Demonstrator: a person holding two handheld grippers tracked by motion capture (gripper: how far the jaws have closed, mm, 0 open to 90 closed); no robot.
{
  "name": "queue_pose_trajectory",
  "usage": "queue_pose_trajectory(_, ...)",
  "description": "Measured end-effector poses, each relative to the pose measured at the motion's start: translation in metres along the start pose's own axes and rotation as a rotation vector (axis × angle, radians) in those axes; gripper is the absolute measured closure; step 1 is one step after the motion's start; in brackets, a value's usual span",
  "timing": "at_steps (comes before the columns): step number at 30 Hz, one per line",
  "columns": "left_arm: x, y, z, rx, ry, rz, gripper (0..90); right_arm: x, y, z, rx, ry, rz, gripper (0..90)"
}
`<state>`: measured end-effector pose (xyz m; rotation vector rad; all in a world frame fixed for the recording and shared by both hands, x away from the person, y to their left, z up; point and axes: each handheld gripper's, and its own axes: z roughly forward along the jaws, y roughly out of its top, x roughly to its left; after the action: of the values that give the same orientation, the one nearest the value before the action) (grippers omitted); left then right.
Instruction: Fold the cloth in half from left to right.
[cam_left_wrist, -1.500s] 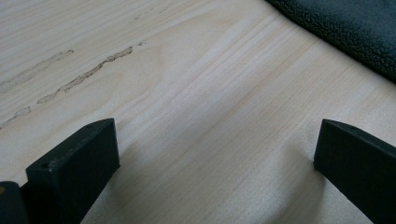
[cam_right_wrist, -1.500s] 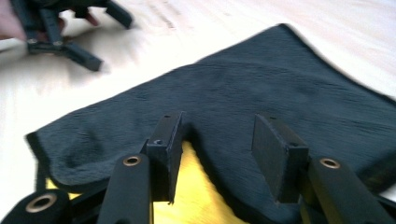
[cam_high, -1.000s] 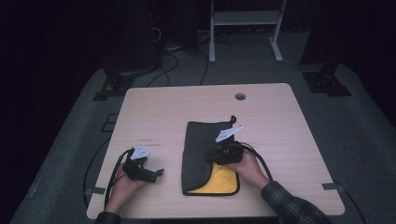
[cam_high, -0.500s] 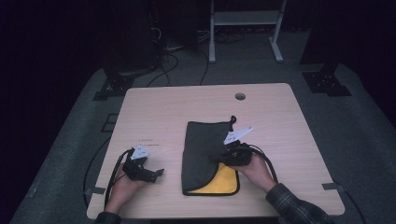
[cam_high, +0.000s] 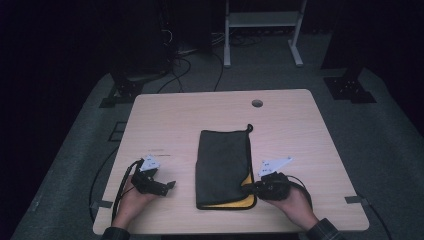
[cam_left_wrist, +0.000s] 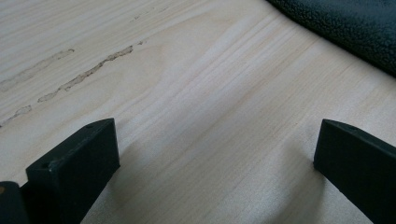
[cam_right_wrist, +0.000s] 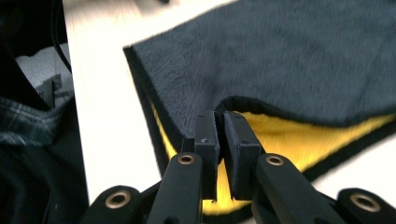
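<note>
Near the worktop's front-left corner the left gripper rests, jaws spread over bare wood. 1 dark cloth lies mid-worktop toward the front edge, its yellow underside mostly hidden. The right gripper pinches its front-right edge; open worktop lies beyond.

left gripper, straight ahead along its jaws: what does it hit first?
Probably the dark grey folded cloth. The left gripper is open over the bare light wooden table, and the cloth's edge lies ahead towards the right; depth is unclear, so it may graze tabletop first.
</note>
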<state>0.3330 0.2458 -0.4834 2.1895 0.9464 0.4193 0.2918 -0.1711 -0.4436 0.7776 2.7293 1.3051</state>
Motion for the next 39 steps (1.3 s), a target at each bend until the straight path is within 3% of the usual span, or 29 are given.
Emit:
queue_pose_trajectory(6, 0.0, 0.0, 0.0, -0.001, 0.0, -0.001, 0.0, 0.008, -0.016, -0.006, 0.033, -0.014, 0.011, 78.1)
queue_pose_trajectory(12, 0.0, 0.0, 0.0, -0.001, 0.0, -0.001, 0.0, 0.01, -0.013, -0.021, -0.052, -0.038, 0.003, 67.7)
queue_pose_trajectory(16, 0.0, 0.0, 0.0, -0.001, 0.0, -0.001, 0.0, 0.005, -0.009, -0.013, -0.048, -0.07, -0.026, 60.1)
queue_pose_trajectory(20, 0.0, 0.0, 0.0, -0.001, 0.0, -0.001, 0.0, -0.005, -0.007, 0.002, -0.009, -0.124, -0.055, 57.4)
queue_pose_trajectory(22, 0.0, 0.0, 0.0, -0.001, 0.0, -0.001, 0.0, -0.009, -0.007, 0.01, 0.045, -0.159, -0.063, 55.3)
queue_pose_trajectory(25, 0.0, 0.0, 0.0, -0.001, 0.0, 0.001, 0.0, -0.013, -0.015, 0.019, 0.127, -0.175, -0.075, 50.8)
queue_pose_trajectory(28, 0.0, 0.0, 0.0, 0.0, -0.001, 0.002, 0.0, -0.016, -0.018, 0.015, 0.122, -0.159, -0.046, 47.1)
queue_pose_trajectory(32, 0.0, 0.001, 0.0, 0.002, -0.005, -0.001, 0.0, -0.018, -0.015, 0.011, 0.09, -0.168, -0.045, 41.7)
queue_pose_trajectory(39, 0.003, 0.015, 0.008, 0.02, -0.042, -0.018, 0.0, -0.037, -0.001, 0.006, 0.045, -0.19, -0.021, 38.4)
